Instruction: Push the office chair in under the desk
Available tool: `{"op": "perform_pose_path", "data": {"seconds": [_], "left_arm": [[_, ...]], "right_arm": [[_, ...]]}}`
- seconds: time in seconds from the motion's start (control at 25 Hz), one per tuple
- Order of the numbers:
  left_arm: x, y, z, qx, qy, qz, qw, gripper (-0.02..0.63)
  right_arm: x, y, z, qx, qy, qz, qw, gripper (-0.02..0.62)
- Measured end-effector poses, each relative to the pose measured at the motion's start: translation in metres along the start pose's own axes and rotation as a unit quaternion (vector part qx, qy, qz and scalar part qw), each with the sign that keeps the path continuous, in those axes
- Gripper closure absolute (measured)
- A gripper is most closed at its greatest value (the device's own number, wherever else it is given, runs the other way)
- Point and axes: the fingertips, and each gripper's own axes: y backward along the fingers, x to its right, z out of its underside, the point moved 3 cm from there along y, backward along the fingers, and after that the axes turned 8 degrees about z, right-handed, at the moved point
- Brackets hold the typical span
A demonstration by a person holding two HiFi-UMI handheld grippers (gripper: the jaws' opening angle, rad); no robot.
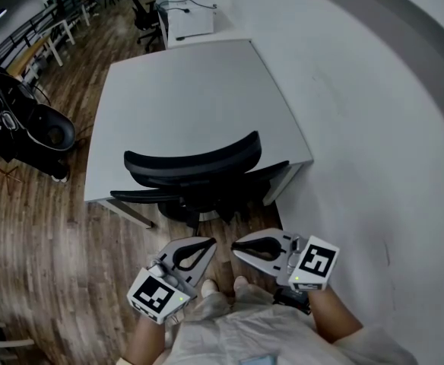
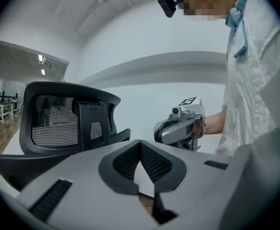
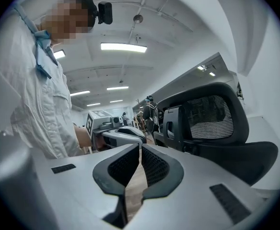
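Black office chair (image 1: 195,162), seat tucked beneath the near edge of the white table (image 1: 184,82); the curved backrest stands just outside that edge, with the table's side panel (image 1: 287,179) close at its right. Left gripper (image 1: 207,243) and right gripper (image 1: 241,248), both clenched on nothing, are held side by side, apart from the backrest. Wall (image 1: 374,128) at right; dark bulky object (image 1: 32,128) on the wooden floor (image 1: 39,226) at left.

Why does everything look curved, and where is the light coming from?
Head view: the wide-angle lens bows the desk edges and darkens the corners. Right gripper view: ceiling strip lights glare bright; the chair is sharp. Left gripper view: soft, even light on the white wall.
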Motion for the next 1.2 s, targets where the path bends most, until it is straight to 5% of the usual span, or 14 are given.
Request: {"op": "perform_pose_path", "data": {"seconds": [1.2], "left_arm": [[-0.0064,-0.0047,0.0078,-0.003,0.015,0.005,0.9999,0.604]], "right_arm": [[0.0087,-0.0027,0.0091,-0.014,0.007,-0.006,1.0,0.563]]}}
